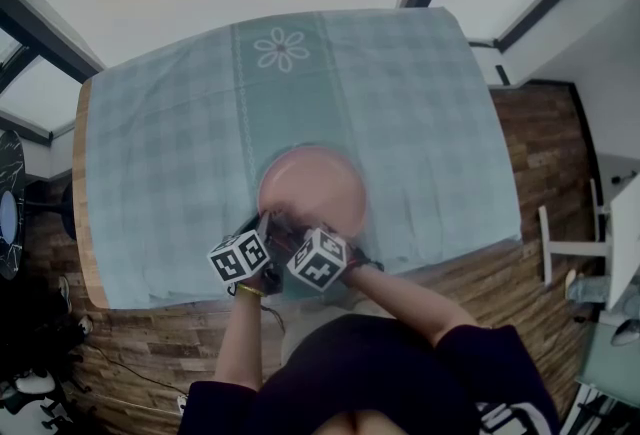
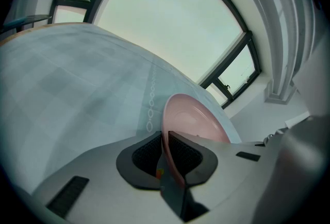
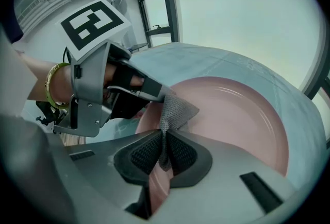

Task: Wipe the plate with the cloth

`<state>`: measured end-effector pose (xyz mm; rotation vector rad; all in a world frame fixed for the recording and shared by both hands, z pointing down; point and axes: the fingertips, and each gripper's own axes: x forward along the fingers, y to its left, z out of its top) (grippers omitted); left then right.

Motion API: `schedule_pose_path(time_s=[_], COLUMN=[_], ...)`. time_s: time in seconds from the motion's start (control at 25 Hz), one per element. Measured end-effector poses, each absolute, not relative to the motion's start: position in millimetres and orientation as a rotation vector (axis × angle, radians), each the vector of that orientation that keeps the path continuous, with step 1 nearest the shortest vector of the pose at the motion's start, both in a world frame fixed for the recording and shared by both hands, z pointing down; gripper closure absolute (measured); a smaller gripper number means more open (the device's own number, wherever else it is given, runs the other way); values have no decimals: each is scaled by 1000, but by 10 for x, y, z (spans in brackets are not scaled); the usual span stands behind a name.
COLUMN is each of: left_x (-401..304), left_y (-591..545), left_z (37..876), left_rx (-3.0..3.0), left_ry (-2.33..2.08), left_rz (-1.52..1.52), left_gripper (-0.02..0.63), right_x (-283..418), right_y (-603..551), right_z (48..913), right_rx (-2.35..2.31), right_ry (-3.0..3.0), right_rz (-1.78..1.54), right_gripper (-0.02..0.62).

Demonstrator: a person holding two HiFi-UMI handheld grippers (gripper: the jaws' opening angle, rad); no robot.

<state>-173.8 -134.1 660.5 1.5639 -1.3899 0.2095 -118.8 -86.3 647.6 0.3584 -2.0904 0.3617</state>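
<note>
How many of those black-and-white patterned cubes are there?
2: one cube on the left tongs, the other on the right tongs, both at the plate's near edge. None seems hidden.

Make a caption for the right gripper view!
Right gripper pinches a grey cloth over the pink plate; left gripper clamps its rim.

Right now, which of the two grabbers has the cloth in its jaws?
The right gripper: its jaws pinch the grey cloth over the pink plate. The left gripper clamps the plate's rim instead.

Grey-shelled left gripper (image 1: 266, 219) and right gripper (image 3: 164, 138), black-and-white marker cubes (image 1: 239, 257), yellow wristband (image 3: 49, 85), dark short-sleeved top (image 1: 380, 373).
</note>
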Motion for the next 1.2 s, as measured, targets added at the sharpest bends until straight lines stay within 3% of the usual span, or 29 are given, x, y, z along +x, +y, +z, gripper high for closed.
schedule_pose_path(time_s=[0.64, 1.2], left_x=[-1733, -1717], left_y=[-1363, -1369], left_z=[6571, 6567], left_rx=[1570, 1571], left_ry=[-1393, -1380], left_rz=[197, 196], left_gripper=[552, 551], right_x=[-1095, -685], right_y=[-661, -1217], right_z=[6326, 6047], right_rx=[244, 471], right_ry=[-2089, -2133], right_rz=[432, 435], right_gripper=[563, 563])
